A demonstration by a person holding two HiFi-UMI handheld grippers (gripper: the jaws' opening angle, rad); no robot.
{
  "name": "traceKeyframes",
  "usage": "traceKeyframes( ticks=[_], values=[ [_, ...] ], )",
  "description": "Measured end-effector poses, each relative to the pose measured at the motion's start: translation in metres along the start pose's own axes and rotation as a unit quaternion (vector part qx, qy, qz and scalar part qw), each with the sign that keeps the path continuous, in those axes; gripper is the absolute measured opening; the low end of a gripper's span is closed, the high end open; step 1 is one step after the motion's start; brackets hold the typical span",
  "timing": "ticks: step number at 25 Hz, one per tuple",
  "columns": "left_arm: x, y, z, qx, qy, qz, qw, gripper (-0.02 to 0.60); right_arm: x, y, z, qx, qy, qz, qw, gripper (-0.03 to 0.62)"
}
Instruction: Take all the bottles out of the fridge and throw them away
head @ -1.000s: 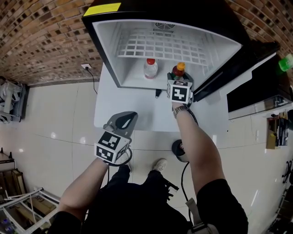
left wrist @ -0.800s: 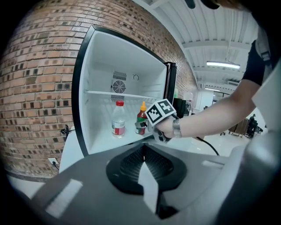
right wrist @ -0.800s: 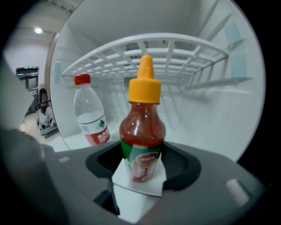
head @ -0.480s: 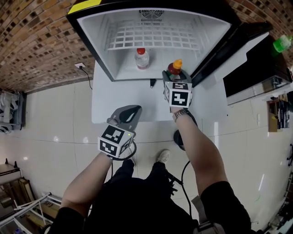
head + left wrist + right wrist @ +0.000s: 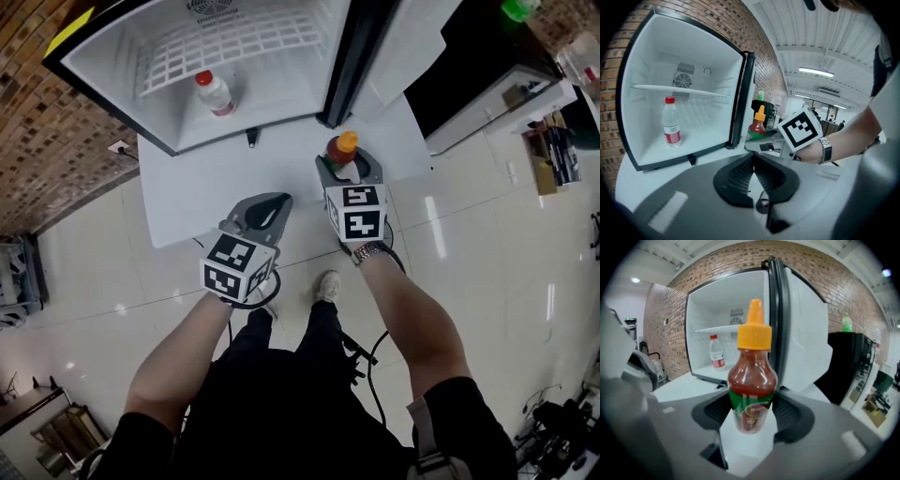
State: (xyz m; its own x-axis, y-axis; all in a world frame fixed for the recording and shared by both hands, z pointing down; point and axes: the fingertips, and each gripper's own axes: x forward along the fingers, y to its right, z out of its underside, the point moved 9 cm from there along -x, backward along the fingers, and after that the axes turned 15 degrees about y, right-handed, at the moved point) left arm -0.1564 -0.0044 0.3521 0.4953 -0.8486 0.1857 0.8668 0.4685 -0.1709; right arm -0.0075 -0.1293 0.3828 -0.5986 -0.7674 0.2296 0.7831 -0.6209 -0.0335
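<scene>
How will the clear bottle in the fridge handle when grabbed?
The clear bottle looks like thin plastic, so it may flex under a squeeze. Tall, narrow and upright on the fridge floor, it could tip if bumped. Its round body would likely roll once down. Fill level isn't clear.
</scene>
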Motion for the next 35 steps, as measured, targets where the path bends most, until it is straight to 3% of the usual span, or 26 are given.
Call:
traceKeyframes(
  ticks=[9,15,25,35],
  values=[
    [0.065,0.071,0.034,-0.007,-0.044,0.090,0.9950,0.003,-0.094,0.063,0.088,0.025,-0.064,0.070,0.995,0.276],
    [0.103,0.106,0.073,-0.013,-0.081,0.124,0.9888,0.003,-0.130,0.093,0.161,0.044,-0.112,0.082,0.989,0.276],
    [0.161,0.132,0.162,0.002,-0.153,0.155,0.9760,0.003,-0.144,0.115,0.271,0.086,-0.178,0.096,0.976,0.276],
    [0.187,0.136,0.236,0.004,-0.211,0.186,0.9596,0.003,-0.126,0.128,0.388,0.115,-0.247,0.101,0.957,0.276]
  ],
)
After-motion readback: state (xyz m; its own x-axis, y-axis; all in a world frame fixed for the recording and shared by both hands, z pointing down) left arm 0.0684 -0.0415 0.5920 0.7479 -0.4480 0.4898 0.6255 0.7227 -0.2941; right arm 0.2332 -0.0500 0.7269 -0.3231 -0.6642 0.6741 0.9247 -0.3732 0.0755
